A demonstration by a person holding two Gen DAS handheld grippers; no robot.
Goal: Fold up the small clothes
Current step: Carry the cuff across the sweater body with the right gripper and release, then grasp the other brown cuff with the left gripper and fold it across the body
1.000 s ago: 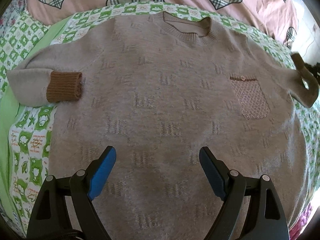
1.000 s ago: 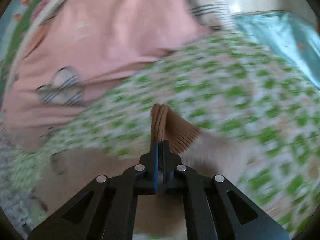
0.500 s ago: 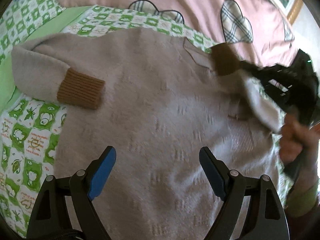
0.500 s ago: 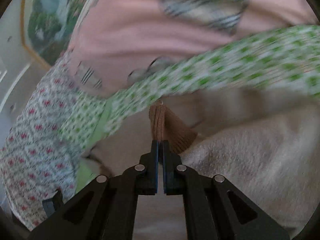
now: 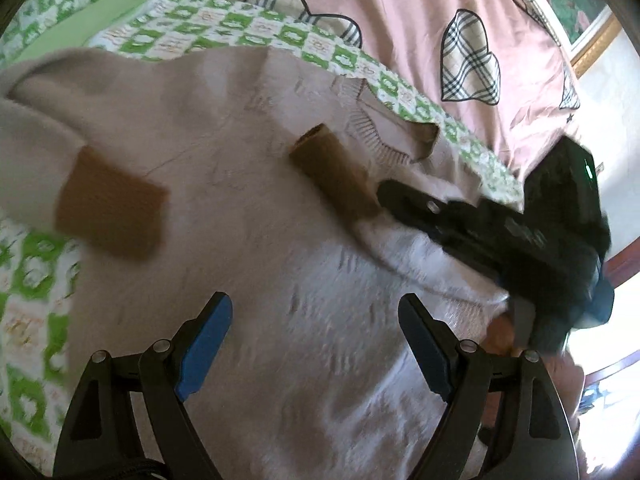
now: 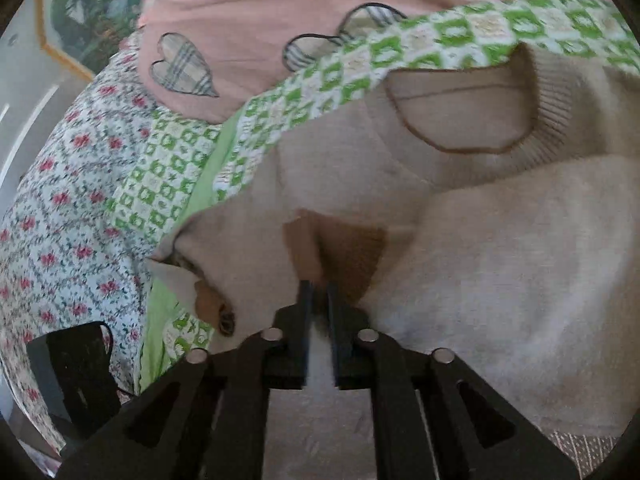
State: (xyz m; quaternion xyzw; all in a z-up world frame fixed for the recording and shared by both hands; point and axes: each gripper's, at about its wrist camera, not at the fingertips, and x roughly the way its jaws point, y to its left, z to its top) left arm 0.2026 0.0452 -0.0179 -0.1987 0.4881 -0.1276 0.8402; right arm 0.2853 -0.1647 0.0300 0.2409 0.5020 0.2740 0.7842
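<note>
The right gripper (image 6: pixel 318 286) is seen with its jaws drawn almost together, a narrow gap left between them, and the brown cuff (image 6: pixel 340 252) of the sleeve sits at their tips. It seems that the cuff is pinched, but the edges are blurred, so whether the grip is firm or already loosening cannot be told with certainty. In the left wrist view the same gripper (image 5: pixel 384 192) is laid across the chest of the sweater (image 5: pixel 280 280), with the cuff (image 5: pixel 332 176) pointing toward the middle, just below the collar (image 5: pixel 384 136).

The left gripper (image 5: pixel 314 328) hangs above the lower body of the sweater with its blue pads (image 5: pixel 204 340) wide apart; nothing is held between them.

The beige sweater is spread front-up on the green checked sheet (image 5: pixel 240 28). The other sleeve (image 5: pixel 36 152) is bent inward at the far side, and its brown cuff (image 5: pixel 112 216) rests on the edge of the body. Beyond the sheet a pink cover with plaid hearts (image 5: pixel 472 60) is seen.

The step in hand is judged to be the folding of the right sleeve over the chest. To do it well, the cuff should be lowered flat before it is released, so the sleeve lies straight and without a twist. The shoulder fold should be kept parallel to the side seam. The free left gripper could be pressed on the body, so that the knit is not dragged.
</note>
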